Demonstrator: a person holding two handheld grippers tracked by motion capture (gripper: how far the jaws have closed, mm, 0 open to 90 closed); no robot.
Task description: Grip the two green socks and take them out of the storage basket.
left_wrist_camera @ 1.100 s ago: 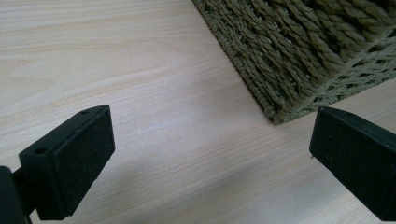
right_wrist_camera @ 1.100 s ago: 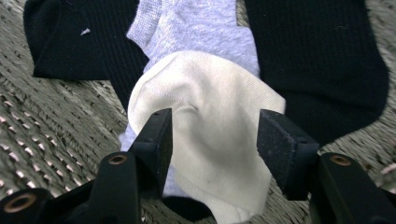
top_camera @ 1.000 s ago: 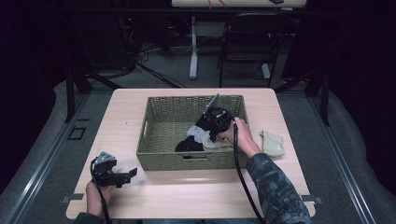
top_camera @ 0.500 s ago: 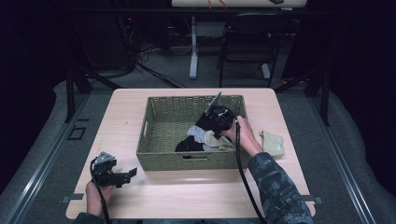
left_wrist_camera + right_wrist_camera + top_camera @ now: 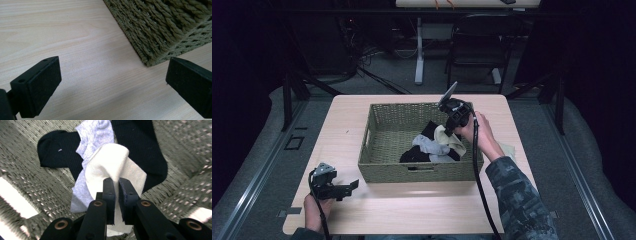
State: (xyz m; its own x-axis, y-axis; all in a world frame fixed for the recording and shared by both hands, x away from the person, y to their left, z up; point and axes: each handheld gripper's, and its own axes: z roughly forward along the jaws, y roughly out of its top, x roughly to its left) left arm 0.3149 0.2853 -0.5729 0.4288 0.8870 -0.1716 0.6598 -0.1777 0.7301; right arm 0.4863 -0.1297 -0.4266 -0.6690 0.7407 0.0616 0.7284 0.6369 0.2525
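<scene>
- Dark room around you, with a pale wooden counter (image 5: 412, 210) carrying a woven green basket (image 5: 384, 150) at its middle.
- Your right gripper (image 5: 117, 185) is inside the basket, jaws clamped together on a fold of a cream cloth (image 5: 107, 165). The high view shows it over the basket's right side (image 5: 447, 127).
- That cloth lies on top of a light grey cloth (image 5: 95, 135) and dark socks (image 5: 62, 147), all bunched toward the basket's right half.
- Your left gripper (image 5: 112, 80) hangs low over the bare counter beside the basket's near-left corner, jaws wide apart, holding nothing.
- Another pale cloth (image 5: 508, 150) lies on the counter just right of the basket, partly hidden by your right hand (image 5: 482, 135).
- Risk, as I judge it: you hold only a thin pinch of fabric, so a quick pull could let it slip out.
- The grey cloth is tucked against the cream one and may drag up with it.
- A lift that catches the rim could shift the basket; your left gripper is not touching it.
</scene>
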